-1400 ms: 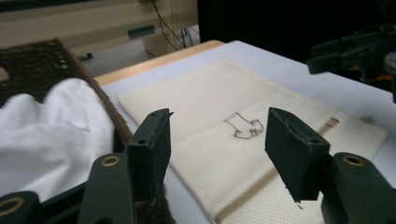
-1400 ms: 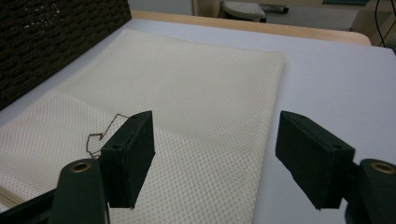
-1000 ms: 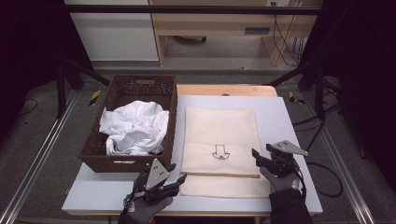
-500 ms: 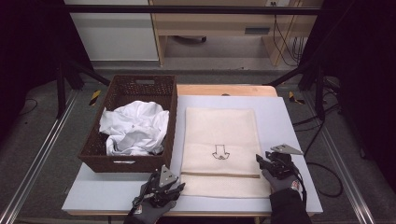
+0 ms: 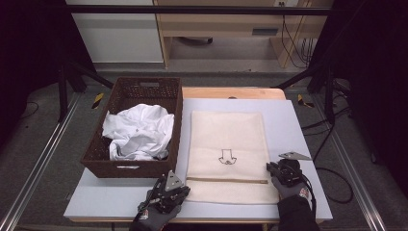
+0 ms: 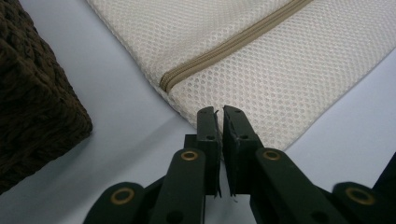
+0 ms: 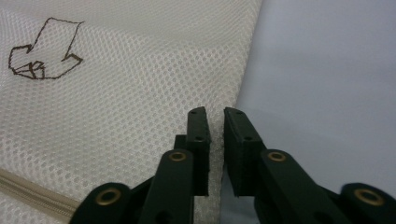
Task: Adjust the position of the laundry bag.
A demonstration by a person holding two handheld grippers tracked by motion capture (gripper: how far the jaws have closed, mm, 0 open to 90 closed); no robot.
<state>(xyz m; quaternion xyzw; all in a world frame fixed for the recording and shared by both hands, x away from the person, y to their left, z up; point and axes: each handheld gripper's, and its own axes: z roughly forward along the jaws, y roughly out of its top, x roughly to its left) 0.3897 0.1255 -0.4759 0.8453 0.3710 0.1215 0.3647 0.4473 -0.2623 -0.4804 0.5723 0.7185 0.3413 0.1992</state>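
Left gripper (image 5: pixel 179 191) is seen low at the near left corner of the cream mesh laundry bag (image 5: pixel 226 144), jaws brought nearly together on the bag's edge; in the left gripper view (image 6: pixel 219 116) the mesh hem is pinched between the pads just below the end of the tan zipper (image 6: pixel 233 44). Right gripper (image 5: pixel 270 167) is set at the bag's right edge, jaws likewise drawn in on the mesh border, as the right gripper view (image 7: pixel 215 119) shows. Compared with a second ago, both grippers have been lowered onto the cloth, and the jaws of both have just been closing, with bag fabric between them. The bag is laid flat on the pale blue-grey table top (image 5: pixel 298 120), beside the dark brown wicker basket (image 5: pixel 139 91) holding crumpled white clothing (image 5: pixel 137 132); a small brown embroidered mark (image 5: pixel 226 157) lies near the bag's middle. Judged from this: both holds appear taken, so the bag is probably ready to be lifted or opened; thin mesh may slip if pulled unevenly
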